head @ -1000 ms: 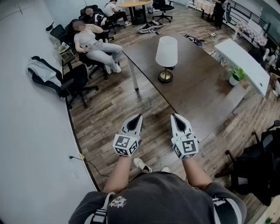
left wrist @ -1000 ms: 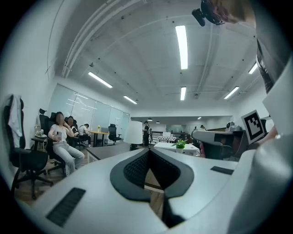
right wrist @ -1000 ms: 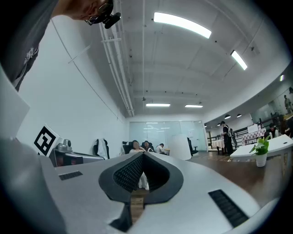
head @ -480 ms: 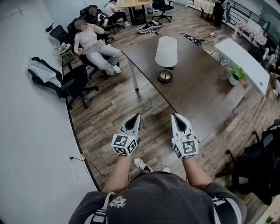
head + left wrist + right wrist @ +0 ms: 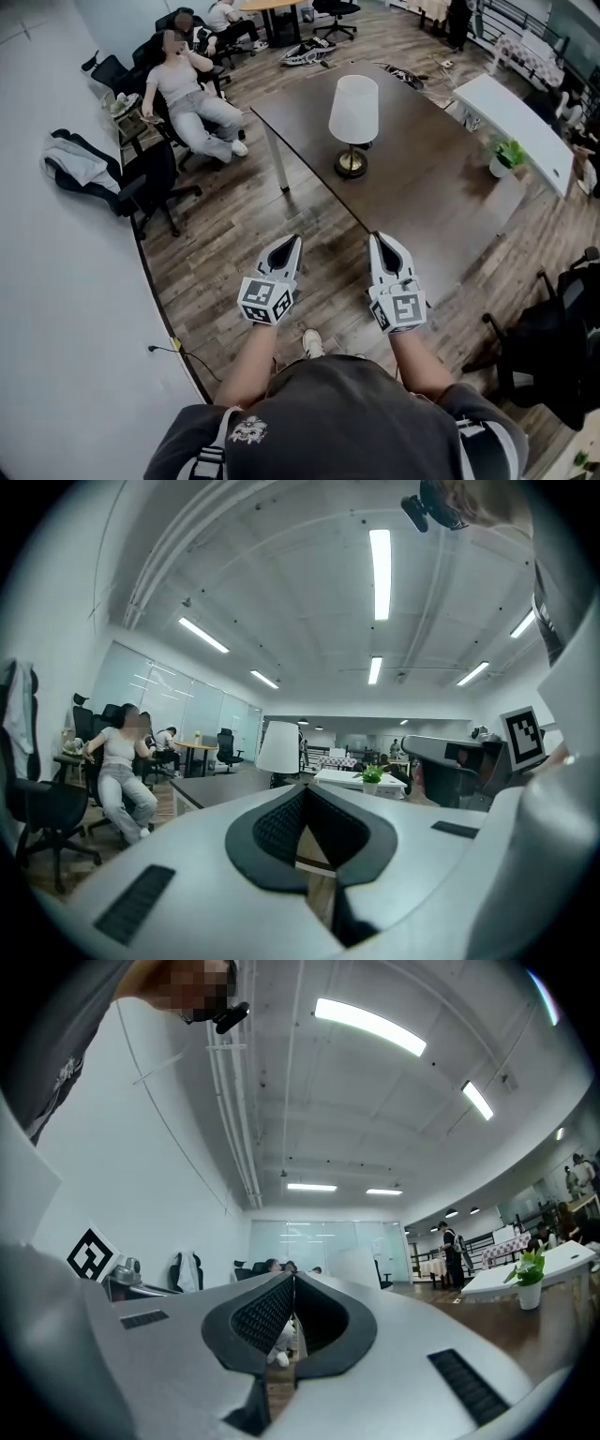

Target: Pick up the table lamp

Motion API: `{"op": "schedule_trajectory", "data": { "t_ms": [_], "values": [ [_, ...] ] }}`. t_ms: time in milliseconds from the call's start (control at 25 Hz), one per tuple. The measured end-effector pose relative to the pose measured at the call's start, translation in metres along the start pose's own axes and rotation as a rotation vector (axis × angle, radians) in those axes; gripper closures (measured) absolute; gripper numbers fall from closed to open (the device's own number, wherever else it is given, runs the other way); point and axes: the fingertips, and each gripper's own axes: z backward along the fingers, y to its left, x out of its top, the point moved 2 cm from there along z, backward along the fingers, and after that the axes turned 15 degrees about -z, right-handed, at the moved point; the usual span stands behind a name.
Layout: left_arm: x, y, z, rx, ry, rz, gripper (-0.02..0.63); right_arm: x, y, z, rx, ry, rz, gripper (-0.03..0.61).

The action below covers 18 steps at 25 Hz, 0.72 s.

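On dark table (image 5: 427,192): table lamp (image 5: 353,111) upright; wood floor (image 5: 220,239); left gripper (image 5: 292,243), right gripper (image 5: 380,240) both closed, empty

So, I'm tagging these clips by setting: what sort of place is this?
Most likely an open-plan office: a long dark table carrying the table lamp, rolling office chairs along the wall, and ceiling strip lights.

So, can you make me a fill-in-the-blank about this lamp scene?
The lamp stands on a dark ____.
Its shade is ____.
The left gripper and right gripper both have their jaws ____, holding nothing.
Missing words: table; white; shut.
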Motion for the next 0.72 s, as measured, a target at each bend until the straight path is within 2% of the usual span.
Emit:
{"op": "schedule_trajectory", "data": {
  "t_ms": [360,560,720],
  "values": [
    [-0.012,0.042,-0.052,-0.127,-0.034,-0.049,0.606,-0.033,-0.005,-0.065,-0.088,0.054,0.043,0.551],
    [-0.018,0.063,-0.075,-0.14,-0.04,-0.024,0.605,-0.042,-0.008,-0.087,-0.109,0.077,0.055,0.551],
    [-0.023,0.068,-0.097,-0.165,-0.036,-0.036,0.604,-0.048,-0.018,-0.102,-0.124,0.097,0.055,0.551]
  ]
}}
